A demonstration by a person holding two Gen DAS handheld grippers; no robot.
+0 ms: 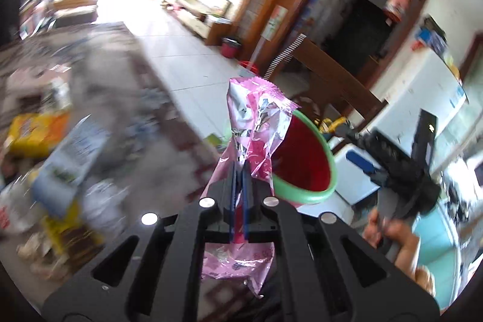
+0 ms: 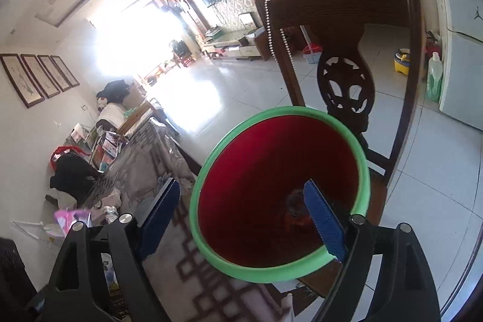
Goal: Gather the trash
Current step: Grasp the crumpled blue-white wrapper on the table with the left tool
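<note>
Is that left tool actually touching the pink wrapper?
Touching. The left wrist view shows the left tool shut on the pink wrapper, pads pinching it.

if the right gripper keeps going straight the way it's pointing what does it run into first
Most likely the red bin with the green rim. The right gripper is open and empty, aimed down into the bin's mouth, one blue finger already showing against its inside. Depth is unclear; it might clip the rim first.
</note>
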